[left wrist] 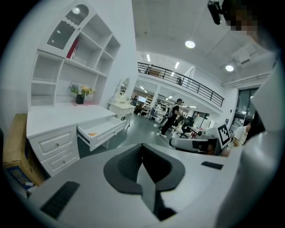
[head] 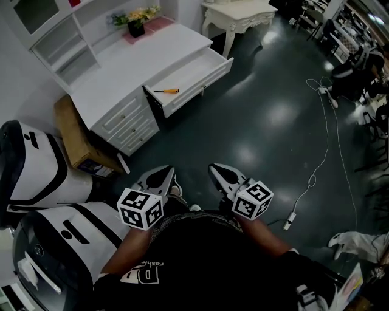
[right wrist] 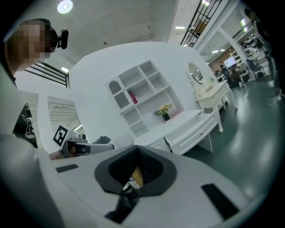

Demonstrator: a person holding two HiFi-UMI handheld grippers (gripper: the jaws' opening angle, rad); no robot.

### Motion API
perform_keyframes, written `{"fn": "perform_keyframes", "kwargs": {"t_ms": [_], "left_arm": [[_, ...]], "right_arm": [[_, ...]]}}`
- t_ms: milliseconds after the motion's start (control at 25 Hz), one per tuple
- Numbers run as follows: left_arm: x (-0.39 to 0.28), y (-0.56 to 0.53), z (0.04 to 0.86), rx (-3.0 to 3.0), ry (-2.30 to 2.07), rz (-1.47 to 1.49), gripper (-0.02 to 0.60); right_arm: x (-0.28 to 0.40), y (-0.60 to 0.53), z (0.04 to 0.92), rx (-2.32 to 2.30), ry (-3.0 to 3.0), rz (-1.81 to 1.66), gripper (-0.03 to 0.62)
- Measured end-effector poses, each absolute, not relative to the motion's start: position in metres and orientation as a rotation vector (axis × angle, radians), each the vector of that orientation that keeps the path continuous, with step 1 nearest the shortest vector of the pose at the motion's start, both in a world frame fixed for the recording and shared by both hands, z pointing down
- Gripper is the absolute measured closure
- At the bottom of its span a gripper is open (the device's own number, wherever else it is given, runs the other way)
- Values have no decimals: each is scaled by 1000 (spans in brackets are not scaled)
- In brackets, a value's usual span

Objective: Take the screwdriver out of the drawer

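A screwdriver (head: 167, 91) with an orange handle lies in the open top drawer (head: 197, 74) of a white desk (head: 121, 70). Both grippers are held low in front of the person, well short of the desk. My left gripper (head: 160, 177) and my right gripper (head: 220, 172) point toward the drawer, each with jaws together and nothing between them. In the left gripper view the drawer (left wrist: 101, 131) shows an orange speck of the screwdriver's handle (left wrist: 92, 133) beyond my left gripper (left wrist: 142, 148). The right gripper view has my right gripper (right wrist: 136, 150) with the desk's drawer (right wrist: 198, 129) far ahead.
A cardboard box (head: 74, 135) leans by the desk's left end. White rounded machines (head: 33, 167) stand at the left. A flower pot (head: 136, 25) sits on the desk. A white dressing table (head: 238, 15) stands behind it. A cable (head: 323, 146) runs over the dark floor. A person (left wrist: 172, 116) stands far off.
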State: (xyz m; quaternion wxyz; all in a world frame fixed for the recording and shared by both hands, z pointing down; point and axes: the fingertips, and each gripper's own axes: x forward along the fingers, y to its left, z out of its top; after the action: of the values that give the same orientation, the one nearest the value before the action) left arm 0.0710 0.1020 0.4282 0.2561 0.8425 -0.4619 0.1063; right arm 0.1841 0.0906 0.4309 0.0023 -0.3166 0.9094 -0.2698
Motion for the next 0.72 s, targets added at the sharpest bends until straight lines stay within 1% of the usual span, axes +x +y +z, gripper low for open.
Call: {"fn": "perform_keyframes", "kwargs": {"t_ms": [320,720], "left_arm": [[66,52,421,2321,-1230,279,568],[29,-17,434,2276,-1227,283,568]], "right_arm": [[181,48,429,-1028,2862,-834,585],[140,-17,442,-1014,2921,-873,585]]}}
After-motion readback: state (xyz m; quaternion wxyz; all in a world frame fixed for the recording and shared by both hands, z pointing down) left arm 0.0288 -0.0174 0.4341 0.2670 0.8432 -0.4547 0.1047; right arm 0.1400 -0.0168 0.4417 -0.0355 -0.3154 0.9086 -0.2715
